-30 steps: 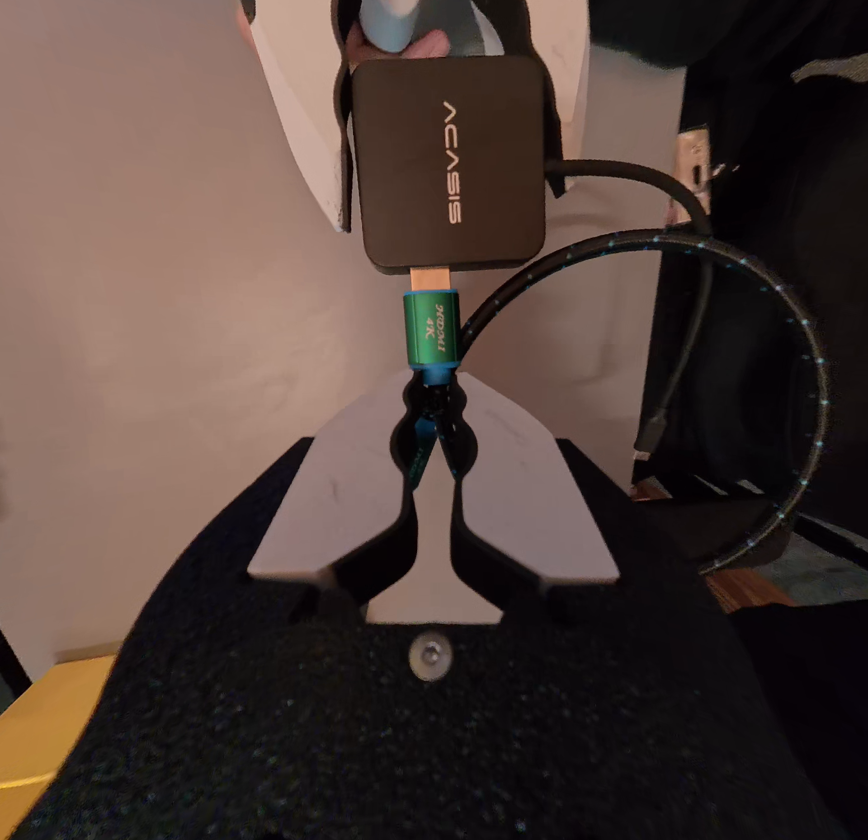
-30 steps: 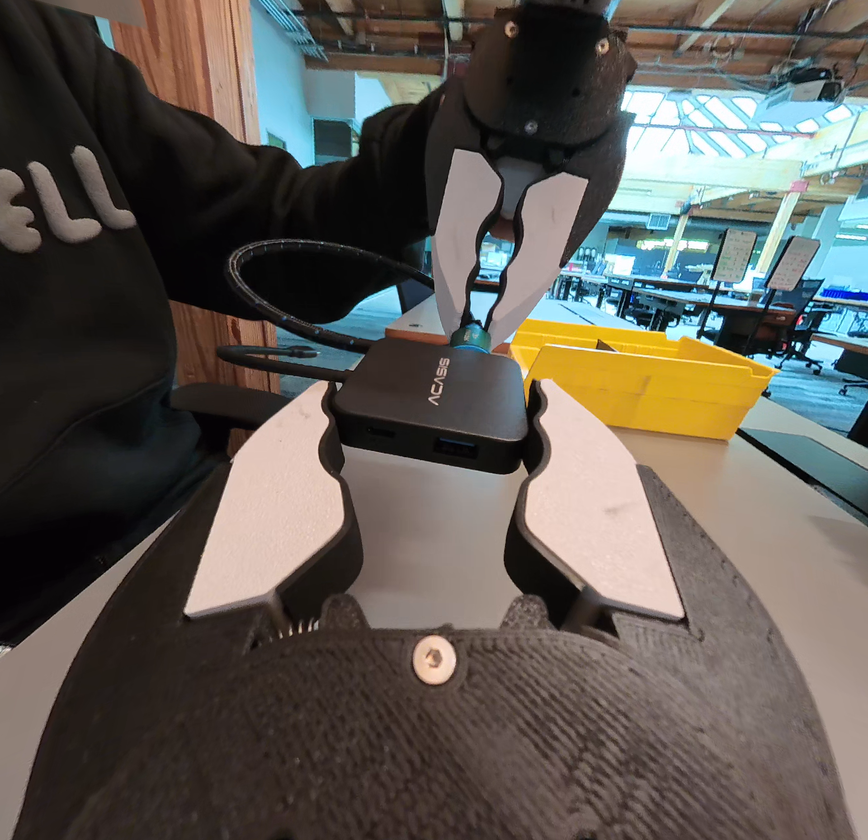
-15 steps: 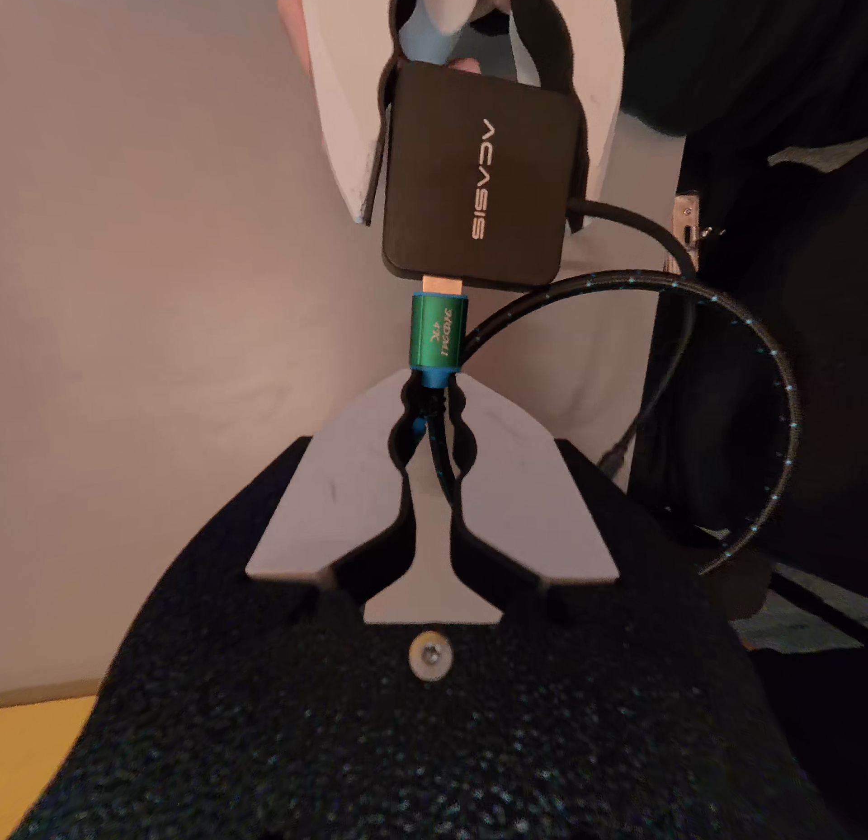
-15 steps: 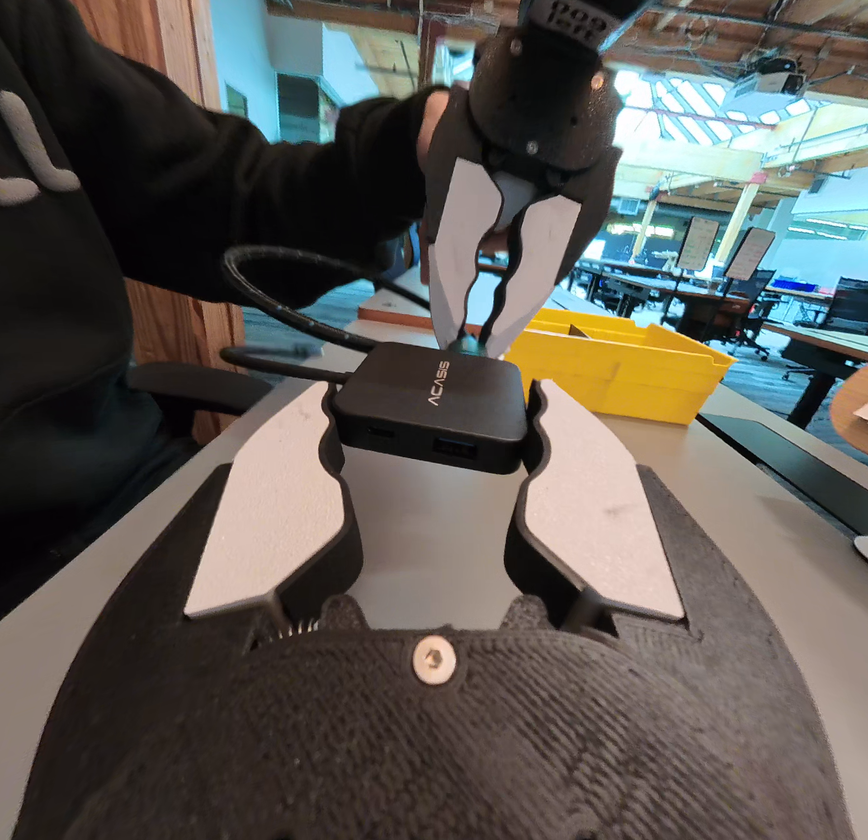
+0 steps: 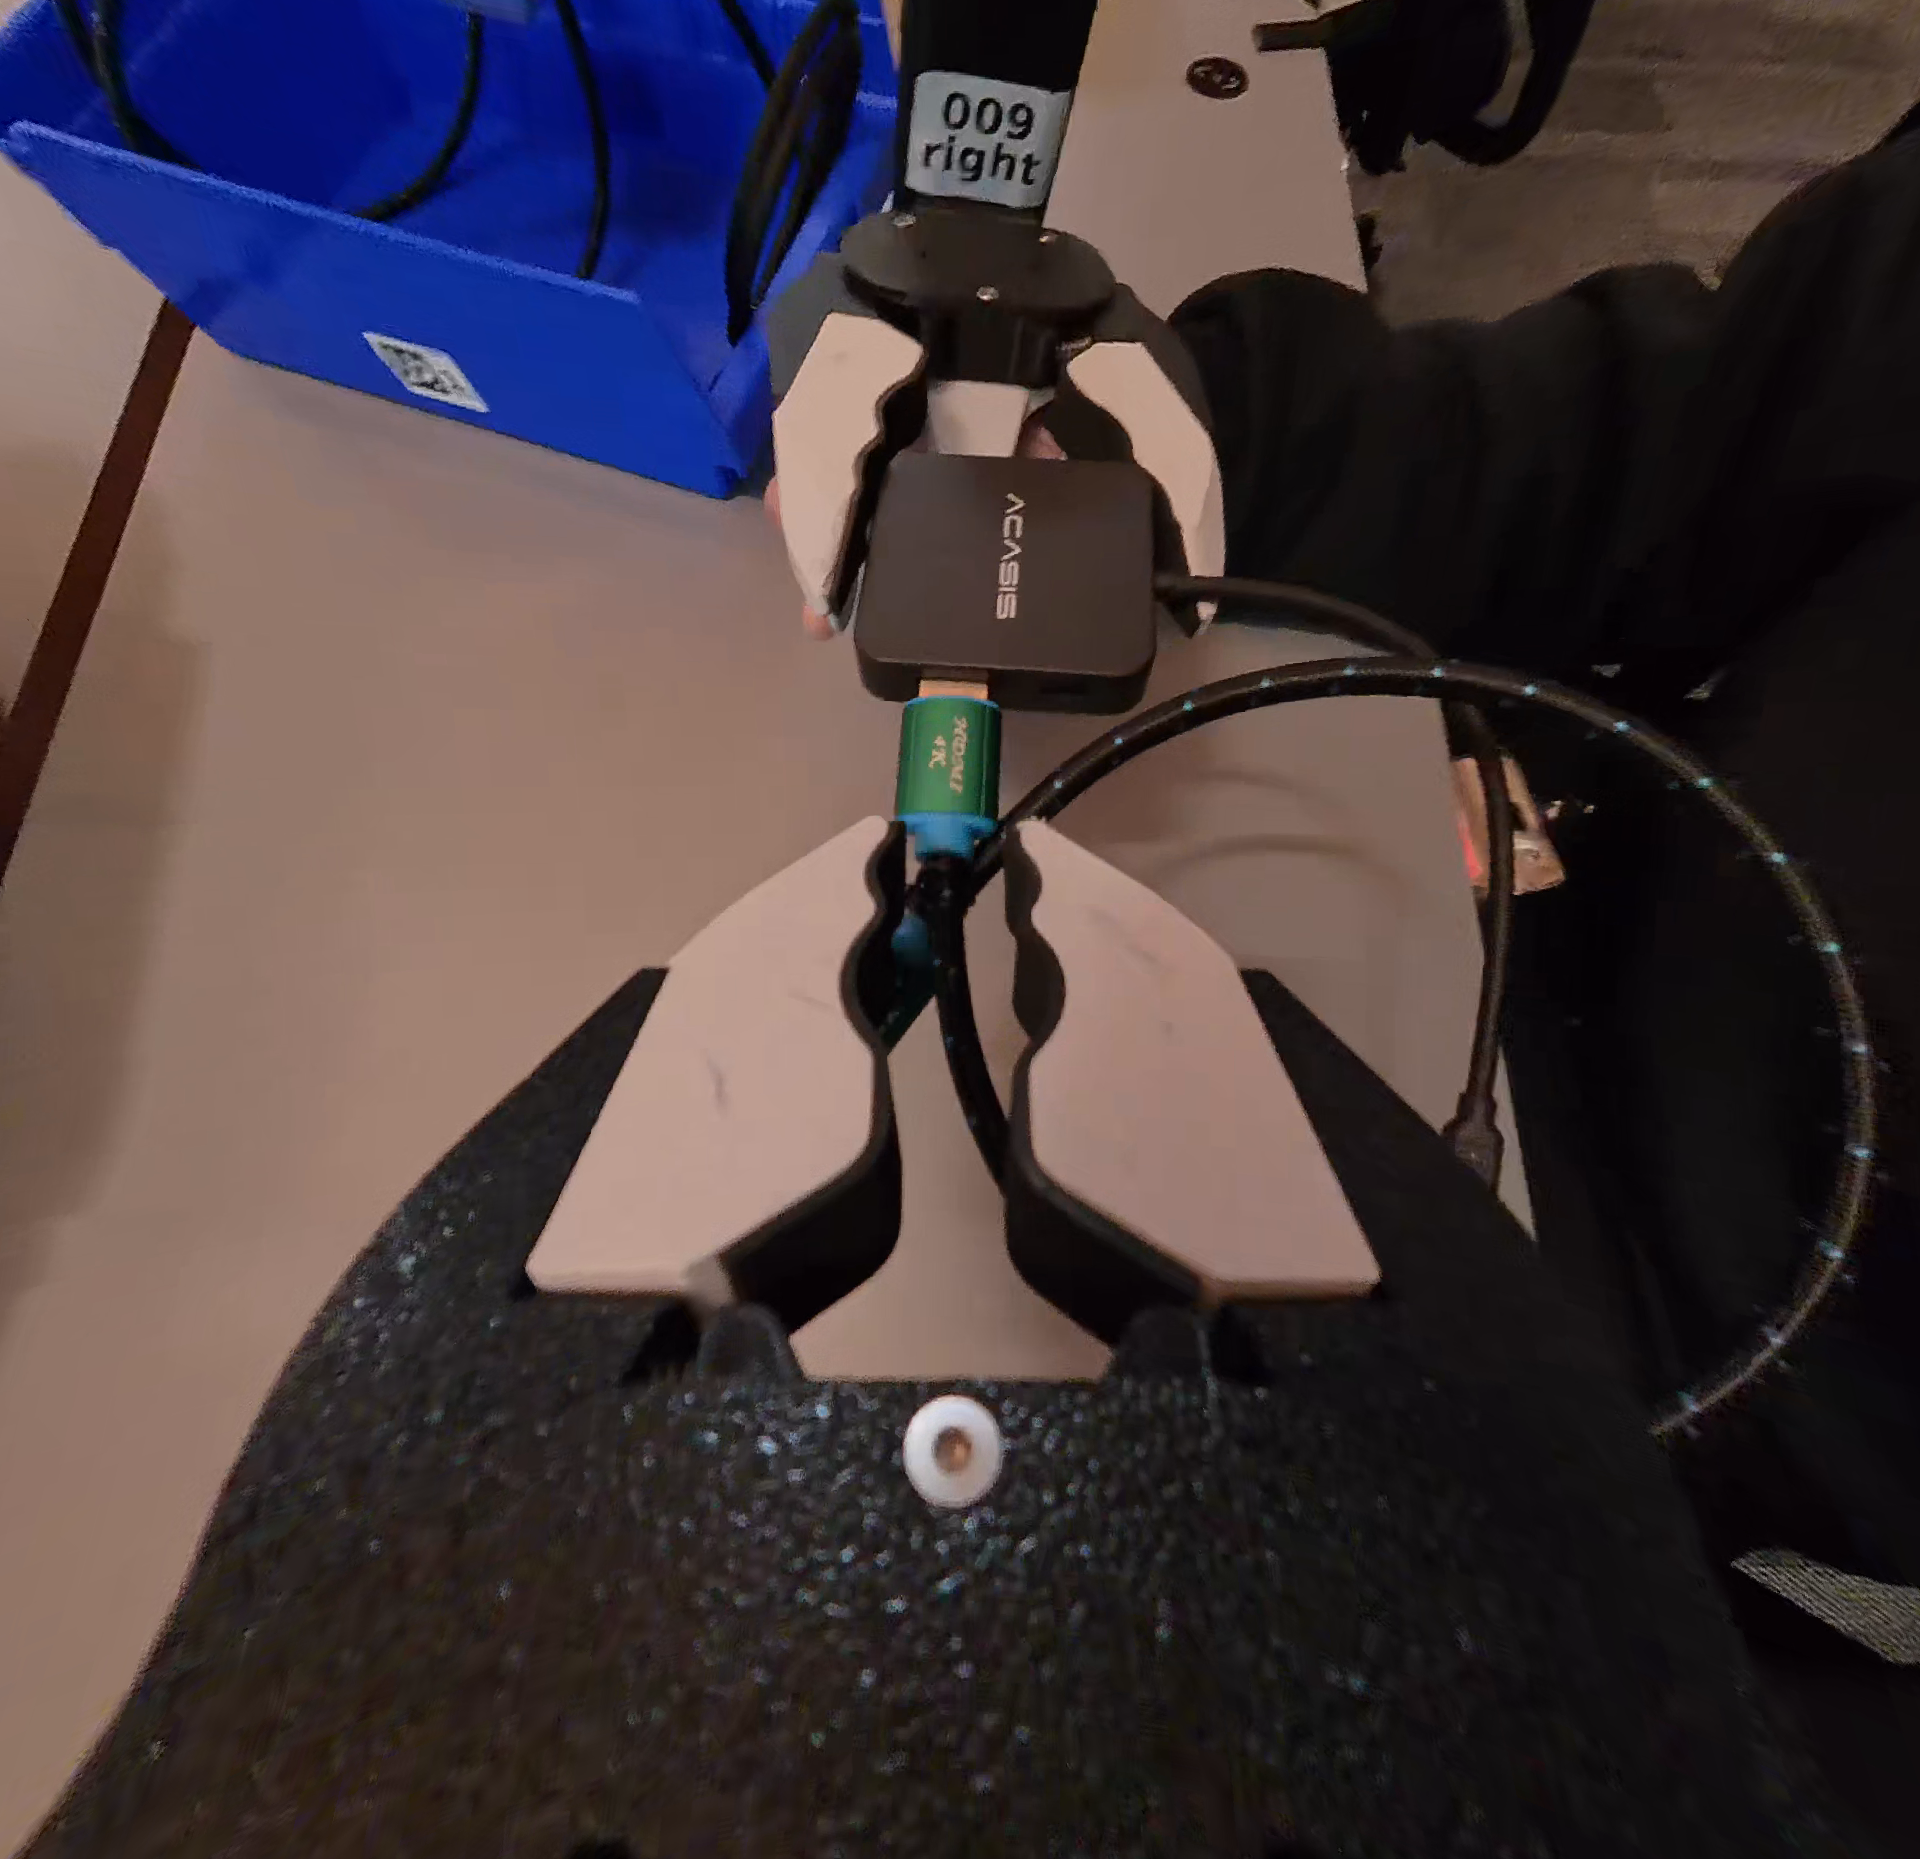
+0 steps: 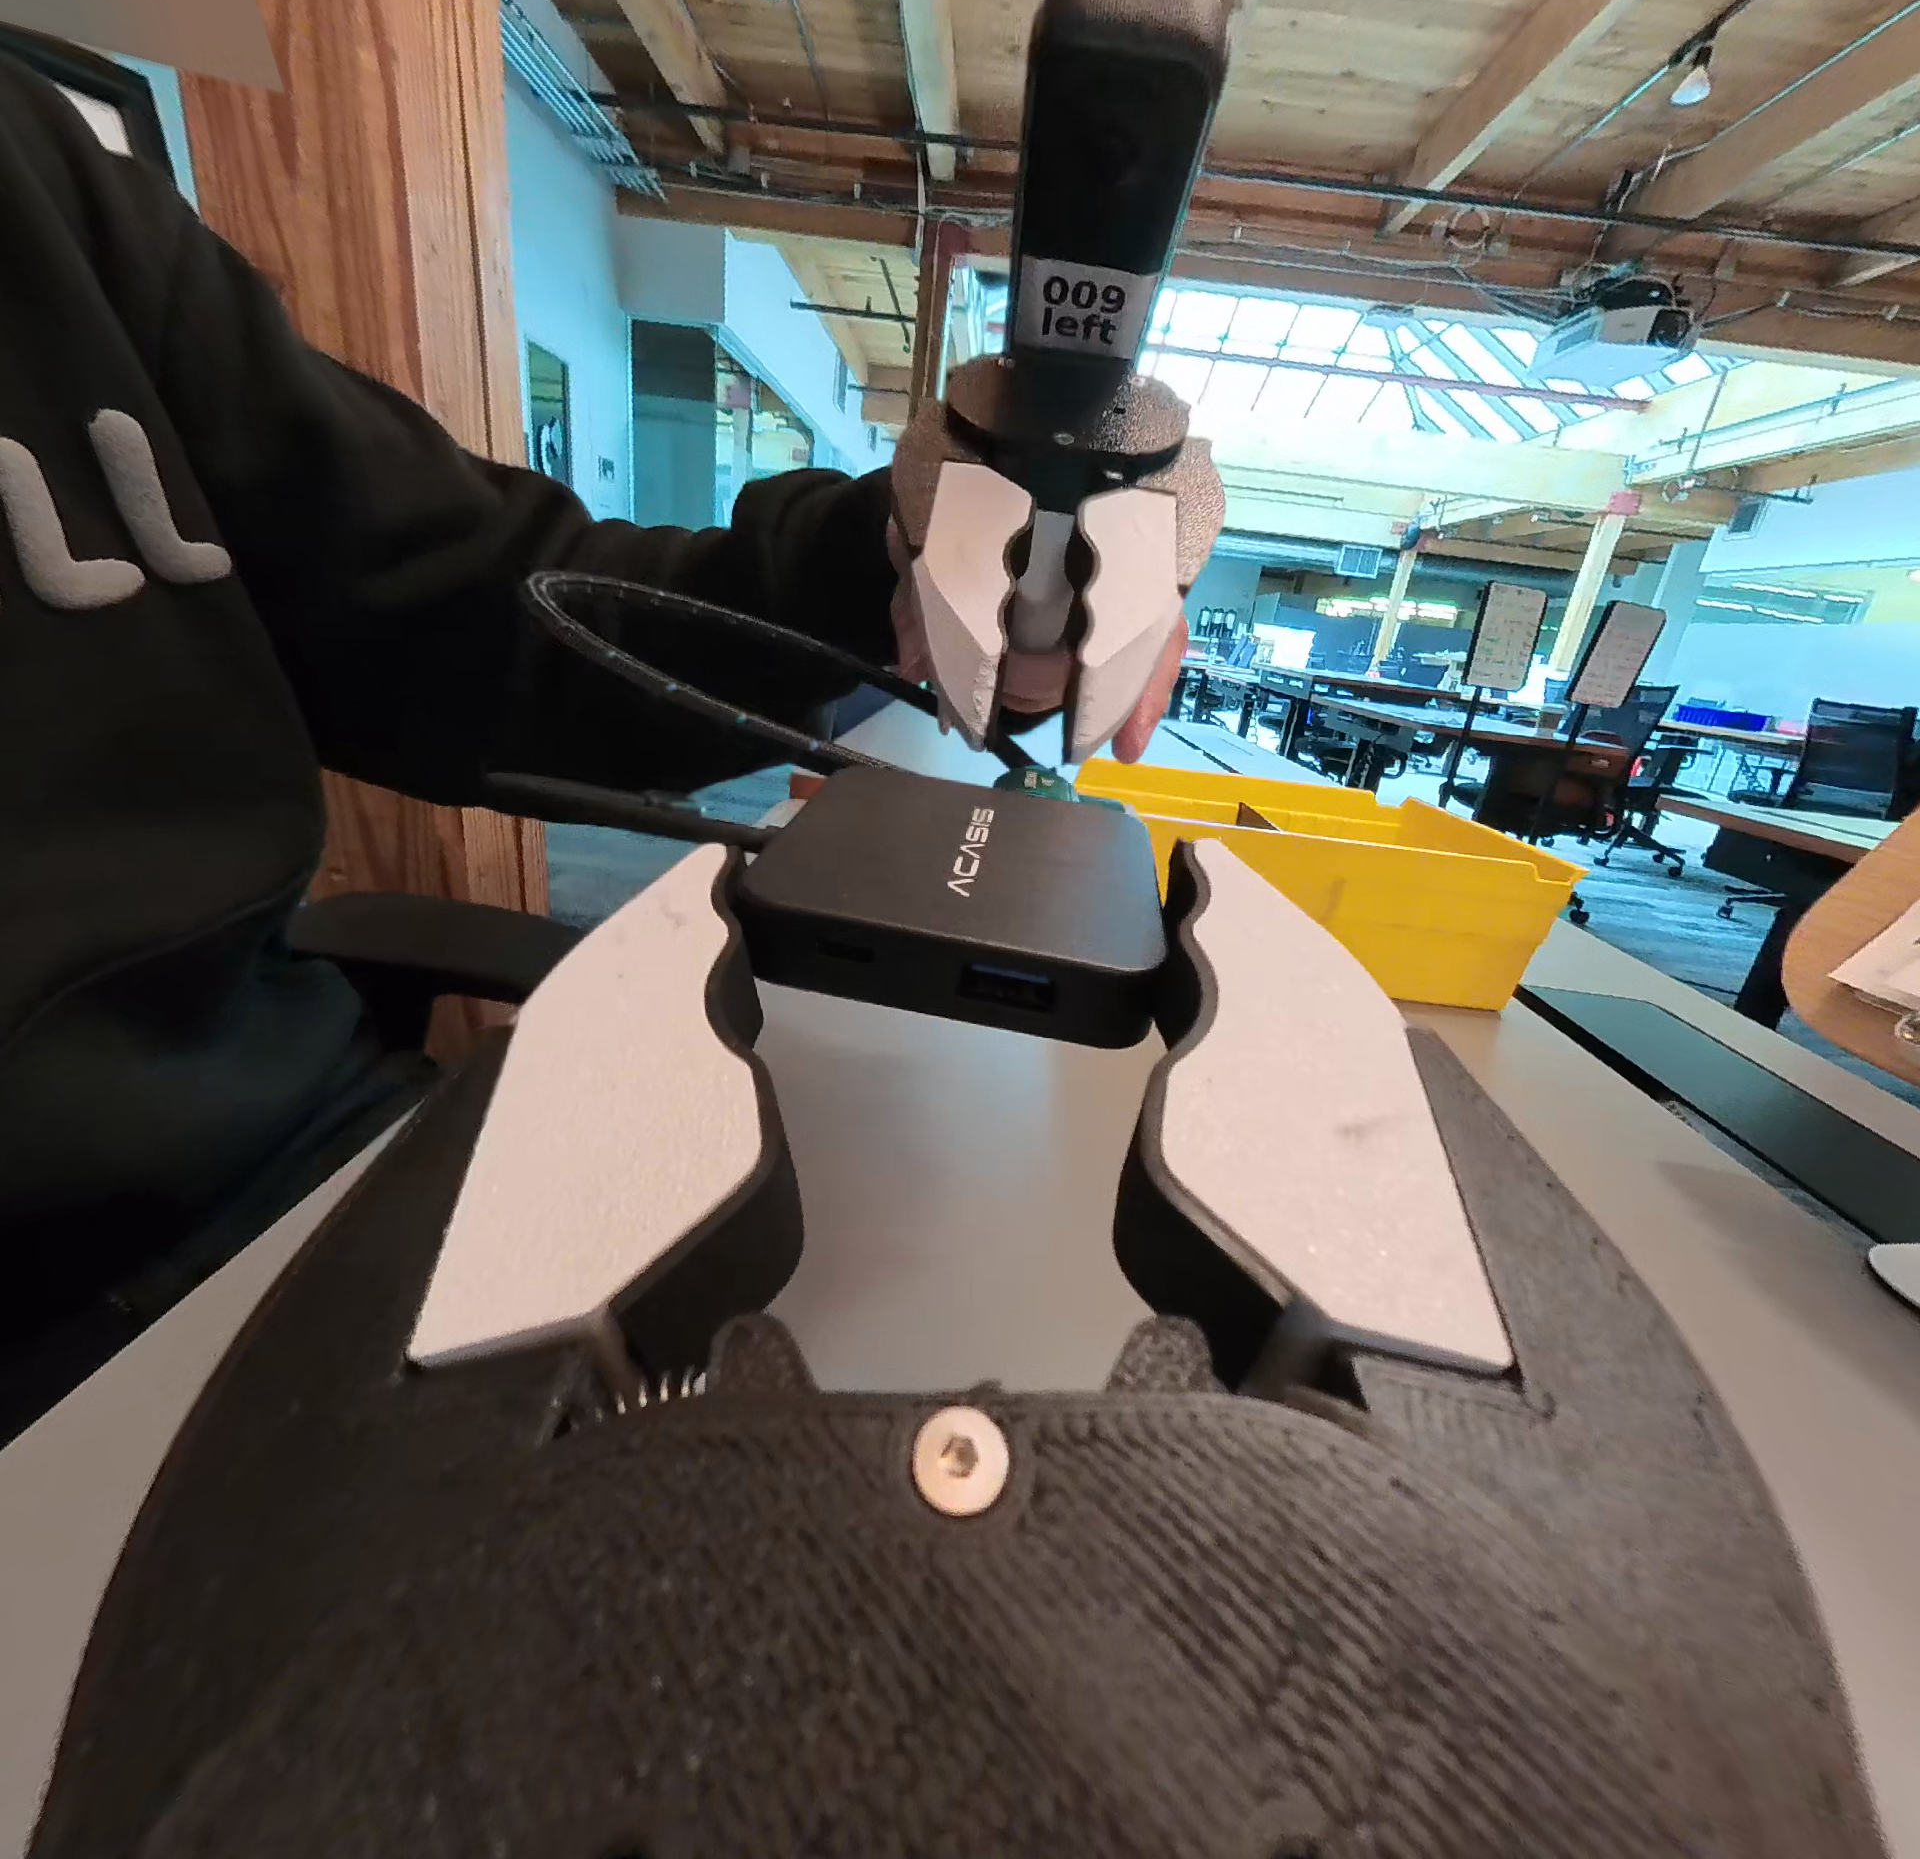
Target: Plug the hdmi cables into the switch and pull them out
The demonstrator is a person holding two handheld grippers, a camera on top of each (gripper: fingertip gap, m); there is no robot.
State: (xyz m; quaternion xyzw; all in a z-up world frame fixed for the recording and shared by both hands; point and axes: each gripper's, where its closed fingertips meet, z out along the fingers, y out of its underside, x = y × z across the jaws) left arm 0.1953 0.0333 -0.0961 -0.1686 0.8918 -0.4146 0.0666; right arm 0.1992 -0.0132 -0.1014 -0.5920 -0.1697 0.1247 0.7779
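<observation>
right claw [image 6: 951, 916] is gripping the black switch [image 6: 951, 900] by its two sides, mid frame in the right wrist view, holding it just above the grey desk [image 6: 940, 1134]. in the left wrist view the same claw [image 5: 997, 573] is sitting upper centre, with the switch [image 5: 1008, 578] between its fingers.

left claw [image 5: 945, 853] is sitting nearly closed, fingertips pinching the braided black cable [image 5: 961, 1020] right behind the green hdmi plug [image 5: 945, 765]. the plug is standing centre frame, its gold tip partly inside the switch's near edge, some metal still showing. the cable is looping out to the right side of the frame and curling back between the fingers.

in the right wrist view the left claw [image 6: 1023, 734] is coming down from upper centre onto the far edge of the switch; only a sliver of the green plug [image 6: 1034, 781] is showing there. a thin black lead [image 6: 613, 807] is leaving the switch toward mid left.

blue bin [image 5: 416, 282] with cables is sitting upper left in the left wrist view. yellow bin [image 6: 1382, 895] is sitting behind the switch, right of centre, in the right wrist view. a person's dark sleeve [image 6: 499, 604] is filling the left side.
</observation>
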